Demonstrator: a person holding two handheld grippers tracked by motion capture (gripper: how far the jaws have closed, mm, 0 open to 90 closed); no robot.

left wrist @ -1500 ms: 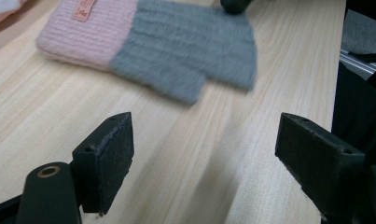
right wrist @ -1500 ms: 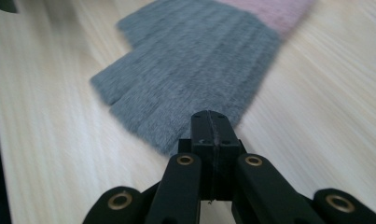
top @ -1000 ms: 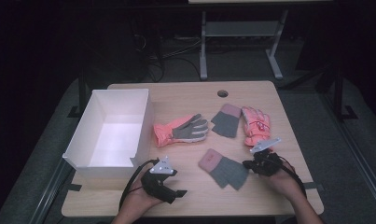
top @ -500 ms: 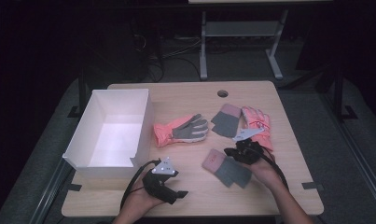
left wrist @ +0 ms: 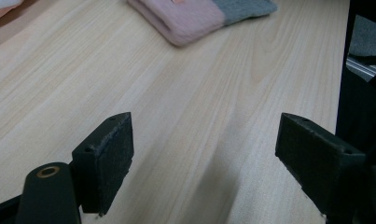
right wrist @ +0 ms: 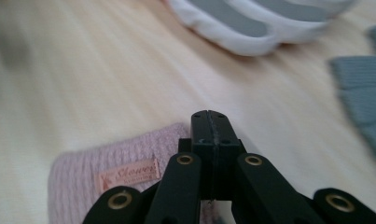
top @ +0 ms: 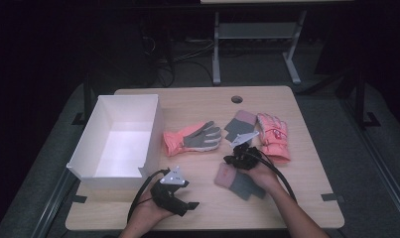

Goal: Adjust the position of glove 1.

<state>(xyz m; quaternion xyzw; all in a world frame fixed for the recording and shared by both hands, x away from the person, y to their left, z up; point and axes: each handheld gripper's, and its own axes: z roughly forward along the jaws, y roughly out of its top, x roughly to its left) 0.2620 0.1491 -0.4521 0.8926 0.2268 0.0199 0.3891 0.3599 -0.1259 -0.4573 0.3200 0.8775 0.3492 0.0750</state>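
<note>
The right gripper (right wrist: pixel 209 122) is holding its 2 jaws pressed together with nothing between them, hovering over the pink cuff of the knit glove (right wrist: pixel 125 179), whose grey end is hiding under the hand. The left gripper (left wrist: pixel 204 154) is resting wide open on the table (top: pixel 306 198).

Table (top: pixel 306 198) fills the centre of the high view. Box (top: pixel 117 144) sits at its left. Right of the box, mid-frame, lies a glove (top: pixel 192 139). Further right, a knit mitten (top: pixel 237 126) touches a second glove (top: pixel 273 136) on its right. Below them, lower centre-right, another knit mitten (top: pixel 237 181) lies under the right gripper (top: pixel 234 159). Left gripper (top: pixel 190 206) rests at lower left-centre, in front of the box, well apart from the mitten.
</note>
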